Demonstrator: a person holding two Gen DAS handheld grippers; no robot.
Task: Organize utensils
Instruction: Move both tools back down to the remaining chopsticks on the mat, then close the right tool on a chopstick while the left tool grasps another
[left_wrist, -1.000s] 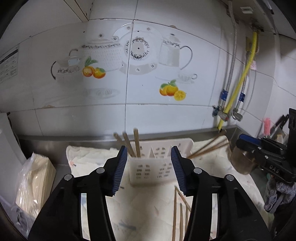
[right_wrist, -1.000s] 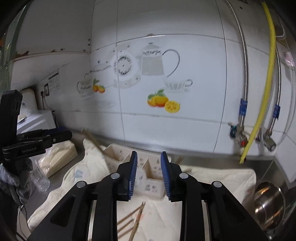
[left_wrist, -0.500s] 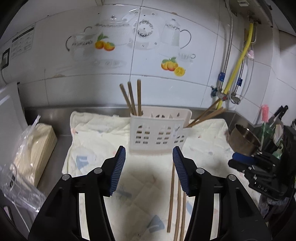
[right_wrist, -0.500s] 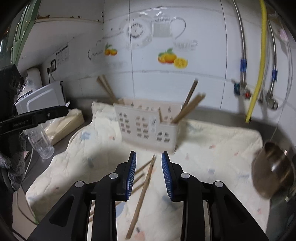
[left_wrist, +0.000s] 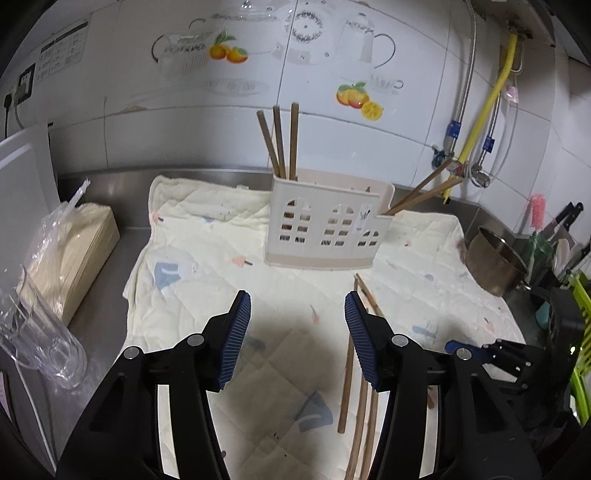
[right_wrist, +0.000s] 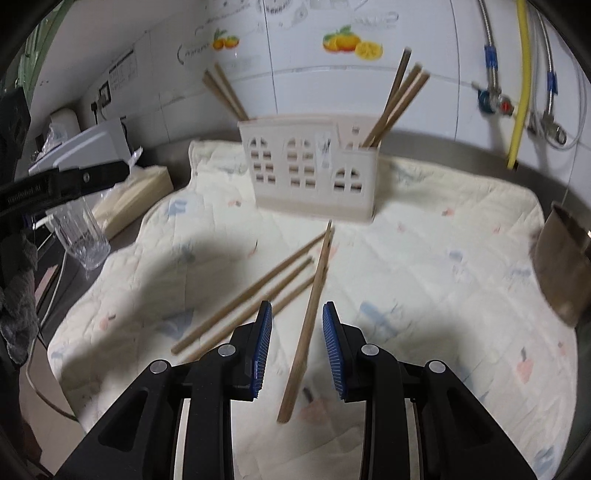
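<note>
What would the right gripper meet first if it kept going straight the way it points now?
Most likely the loose chopstick lying on the quilted cloth, which runs lengthwise between the open fingers of the right gripper. Beyond it stands the white utensil holder. Height above the cloth is unclear.

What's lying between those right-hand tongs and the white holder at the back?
In the right wrist view, loose chopsticks lie on the quilted cloth between the open right tongs and the holder.

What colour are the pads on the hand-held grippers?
Blue ribbed pads, clearest in the right wrist view.
</note>
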